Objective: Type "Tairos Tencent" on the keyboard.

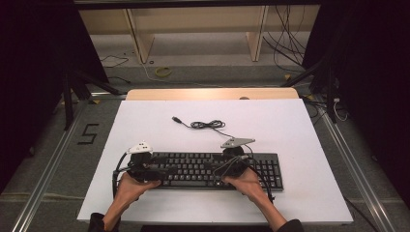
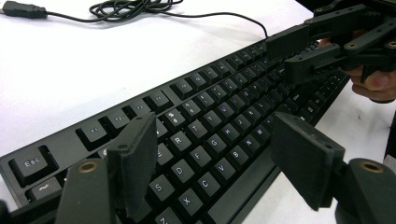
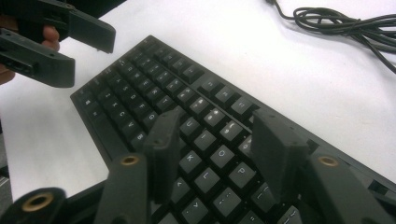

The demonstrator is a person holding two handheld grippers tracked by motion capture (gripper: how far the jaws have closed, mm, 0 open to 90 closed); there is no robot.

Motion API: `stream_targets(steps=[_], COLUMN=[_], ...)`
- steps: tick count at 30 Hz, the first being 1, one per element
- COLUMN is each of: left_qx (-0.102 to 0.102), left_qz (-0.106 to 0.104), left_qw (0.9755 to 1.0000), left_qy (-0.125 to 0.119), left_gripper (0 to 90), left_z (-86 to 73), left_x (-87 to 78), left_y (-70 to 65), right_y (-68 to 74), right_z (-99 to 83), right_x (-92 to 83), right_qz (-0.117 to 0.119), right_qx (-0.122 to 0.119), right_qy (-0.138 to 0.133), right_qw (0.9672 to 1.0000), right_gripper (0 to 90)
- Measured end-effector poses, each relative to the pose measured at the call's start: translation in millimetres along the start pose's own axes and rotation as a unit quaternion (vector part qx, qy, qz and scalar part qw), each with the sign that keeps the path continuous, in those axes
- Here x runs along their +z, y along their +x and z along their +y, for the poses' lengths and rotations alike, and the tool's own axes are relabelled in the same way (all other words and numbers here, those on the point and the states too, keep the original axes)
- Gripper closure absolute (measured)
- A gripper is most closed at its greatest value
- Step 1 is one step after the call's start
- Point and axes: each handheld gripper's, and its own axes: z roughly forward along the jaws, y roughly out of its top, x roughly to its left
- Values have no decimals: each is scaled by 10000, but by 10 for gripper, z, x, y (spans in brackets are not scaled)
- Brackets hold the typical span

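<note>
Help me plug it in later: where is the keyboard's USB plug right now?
In the high view the USB plug lies on the white table, behind the keyboard, just left of the coiled cable.

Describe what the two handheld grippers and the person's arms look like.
Both grippers are black, built of linked bars with brass-coloured pivot rivets and flat rectangular black pads. The left gripper carries a white rounded piece on top; the right gripper carries a grey three-cornered plate. Black cables trail from each towards the person. The forearms are bare, with dark sleeves showing at the lower edge.
</note>
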Motion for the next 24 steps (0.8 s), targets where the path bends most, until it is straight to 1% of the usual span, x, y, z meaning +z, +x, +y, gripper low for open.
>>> stream_targets(steps=[4, 8, 17, 22, 24], left_qx=[-14, 7, -14, -26, -36], left_qz=[4, 19, 24, 43, 44], left_qw=[10000, 10000, 10000, 10000, 10000], left_qy=[-17, 18, 0, -5, -14], left_gripper=[316, 316, 316, 317, 317], left_z=[-17, -31, -62, -76, -84], left_x=[-9, -14, -47, -61, -64], left_y=[0, 9, 21, 31, 34], right_y=[-2, 0, -13, -6, -5], right_z=[8, 13, 6, -3, -8], right_x=[20, 42, 107, 150, 172], right_qz=[1, -26, -110, -163, -172], right_qx=[-14, -35, -104, -179, -173], right_qy=[42, 129, 294, 392, 443], right_qw=[10000, 9999, 9995, 9989, 9987], right_gripper=[586, 648, 827, 888, 900])
